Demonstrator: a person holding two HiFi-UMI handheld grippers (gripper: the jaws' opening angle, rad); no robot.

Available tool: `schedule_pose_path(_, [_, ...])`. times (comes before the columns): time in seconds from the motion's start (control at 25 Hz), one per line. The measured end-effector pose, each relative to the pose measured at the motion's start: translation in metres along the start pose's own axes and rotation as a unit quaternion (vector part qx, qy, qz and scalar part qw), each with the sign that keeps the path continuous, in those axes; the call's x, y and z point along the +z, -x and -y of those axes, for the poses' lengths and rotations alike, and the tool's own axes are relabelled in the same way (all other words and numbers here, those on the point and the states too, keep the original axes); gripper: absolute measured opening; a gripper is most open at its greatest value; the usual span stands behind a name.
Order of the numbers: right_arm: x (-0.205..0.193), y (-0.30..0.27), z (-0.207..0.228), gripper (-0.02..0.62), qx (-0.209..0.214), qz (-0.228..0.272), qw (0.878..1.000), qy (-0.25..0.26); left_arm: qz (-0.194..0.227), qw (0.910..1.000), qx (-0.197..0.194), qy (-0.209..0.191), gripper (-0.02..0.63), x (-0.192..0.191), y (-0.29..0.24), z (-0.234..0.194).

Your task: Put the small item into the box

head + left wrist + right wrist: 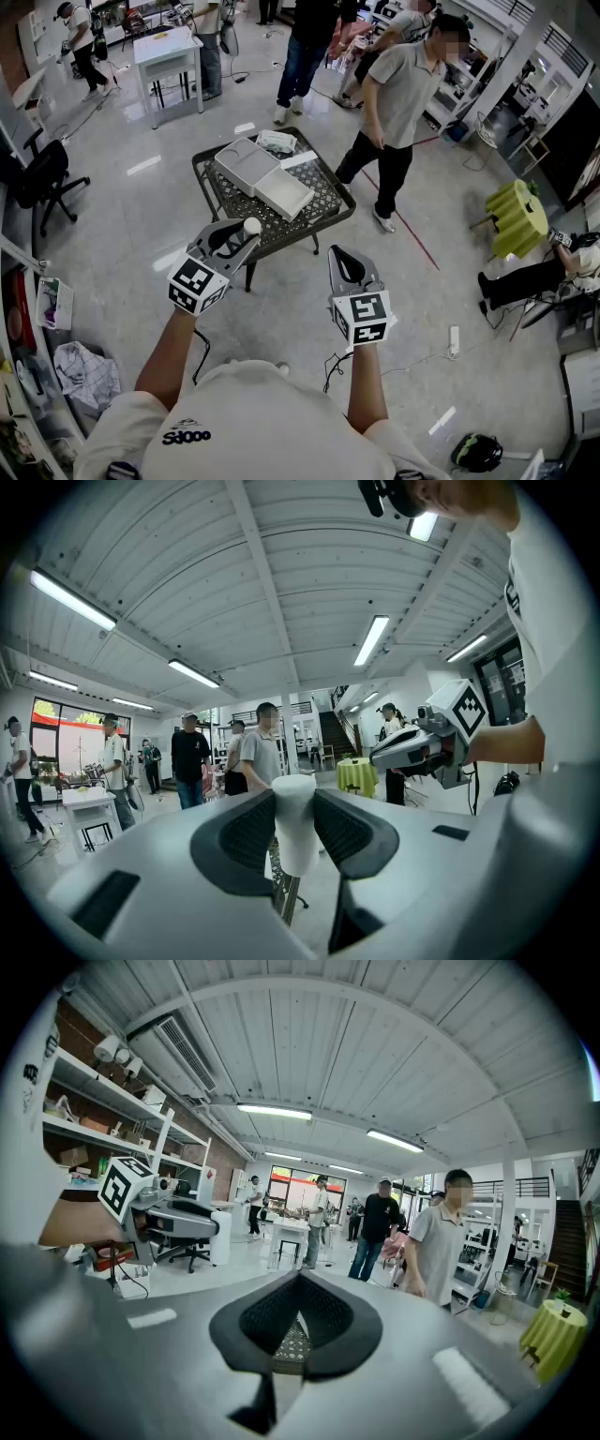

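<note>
My left gripper (242, 232) is shut on a small white cylindrical item (251, 225), held up in the air short of the table. In the left gripper view the item (297, 825) stands upright between the dark pads (246, 834). An open white box (284, 193) and its lid (246, 157) lie on the black mesh table (330, 208) ahead. Beside the left one and level with it, my right gripper (341, 253) is shut with nothing in it; its pads (328, 1314) meet at the tip. The right gripper (413, 747) also shows in the left gripper view.
A person in a grey shirt (405, 94) walks just right of the table, with others further back. A white table (167, 49) stands at the far left, an office chair (42, 180) at the left edge, a green stool (516, 218) at the right. A power strip (454, 339) lies on the floor.
</note>
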State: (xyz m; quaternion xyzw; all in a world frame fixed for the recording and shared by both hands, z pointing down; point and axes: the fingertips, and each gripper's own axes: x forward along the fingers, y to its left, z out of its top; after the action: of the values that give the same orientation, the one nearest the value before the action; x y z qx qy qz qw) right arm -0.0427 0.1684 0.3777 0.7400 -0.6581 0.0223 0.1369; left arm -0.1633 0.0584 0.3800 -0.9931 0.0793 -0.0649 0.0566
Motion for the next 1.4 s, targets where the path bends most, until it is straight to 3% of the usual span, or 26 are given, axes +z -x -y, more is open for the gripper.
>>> schedule_pose_path(0.24, [0.004, 0.005, 0.005, 0.009, 0.002, 0.022, 1.000, -0.017, -0.004, 1.0000, 0.001, 0.000, 0.130, 0.000, -0.003, 0.006])
schedule_pose_path(0.68, [-0.013, 0.015, 0.029, 0.009, 0.007, 0.010, 1.000, -0.029, -0.015, 0.9998, 0.014, 0.005, 0.130, -0.003, -0.016, 0.026])
schedule_pose_path(1.4, [-0.049, 0.028, 0.066, 0.009, 0.056, -0.005, 0.998, -0.030, -0.034, 0.9979, 0.054, 0.013, 0.130, -0.014, -0.046, 0.063])
